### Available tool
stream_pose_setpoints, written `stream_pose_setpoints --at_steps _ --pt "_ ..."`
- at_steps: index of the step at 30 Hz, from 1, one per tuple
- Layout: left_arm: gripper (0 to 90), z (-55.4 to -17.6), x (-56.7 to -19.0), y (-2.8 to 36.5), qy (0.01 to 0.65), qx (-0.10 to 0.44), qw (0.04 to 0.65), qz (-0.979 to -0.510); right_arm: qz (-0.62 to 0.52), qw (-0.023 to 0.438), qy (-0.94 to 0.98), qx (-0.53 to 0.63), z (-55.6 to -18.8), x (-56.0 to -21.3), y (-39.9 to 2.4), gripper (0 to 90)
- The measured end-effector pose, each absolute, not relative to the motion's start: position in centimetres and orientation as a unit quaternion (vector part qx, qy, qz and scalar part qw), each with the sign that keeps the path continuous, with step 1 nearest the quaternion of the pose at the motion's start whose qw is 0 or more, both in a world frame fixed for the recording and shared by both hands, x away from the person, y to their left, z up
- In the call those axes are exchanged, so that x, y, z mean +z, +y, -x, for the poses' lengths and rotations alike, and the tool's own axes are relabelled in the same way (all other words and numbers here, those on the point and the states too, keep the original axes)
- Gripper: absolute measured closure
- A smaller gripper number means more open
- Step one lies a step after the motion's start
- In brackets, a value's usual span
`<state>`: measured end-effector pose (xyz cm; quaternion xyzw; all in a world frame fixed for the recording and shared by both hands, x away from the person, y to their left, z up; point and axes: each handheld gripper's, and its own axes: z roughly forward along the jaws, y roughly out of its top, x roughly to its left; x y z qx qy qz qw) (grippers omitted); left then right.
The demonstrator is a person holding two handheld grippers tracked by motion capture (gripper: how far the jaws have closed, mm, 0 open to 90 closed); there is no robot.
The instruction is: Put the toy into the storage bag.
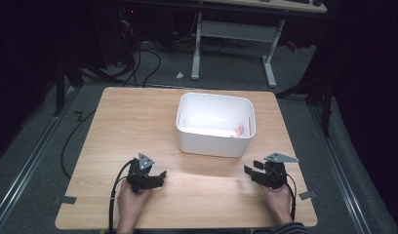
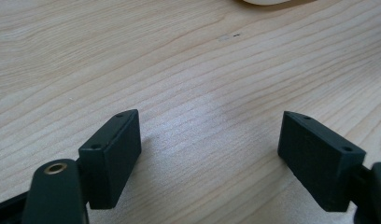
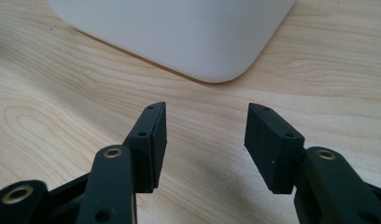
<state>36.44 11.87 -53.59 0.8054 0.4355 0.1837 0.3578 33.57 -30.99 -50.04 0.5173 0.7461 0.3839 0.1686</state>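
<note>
A plain white rounded bin (image 1: 215, 137) – no label legible, something orange, perhaps, inside – sits mid-counter (image 1: 114, 126), beyond the left tongs (image 1: 160, 176) and right tongs (image 1: 250, 168), both gaping empty

A dim lab or office workroom. At the centre of the frame stands a small light wooden table (image 1: 138, 126) on grey carpet (image 1: 31, 161). Along the top edge is a desk (image 1: 265, 5) on white metal legs (image 1: 269, 63), with tangled black cables (image 1: 138, 58) on the floor at the upper left. Metal floor rails (image 1: 343, 170) run down both sides. The surroundings are dark.
</note>
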Motion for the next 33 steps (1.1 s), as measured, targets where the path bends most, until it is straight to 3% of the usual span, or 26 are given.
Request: stream_pose_setpoints --at_steps 33 --pt "21.6 -36.4 -53.6 11.9 0.435 0.184 0.358 -0.805 -0.54 0.21 0.74 0.341 -34.5 -52.4 -31.5 41.9"
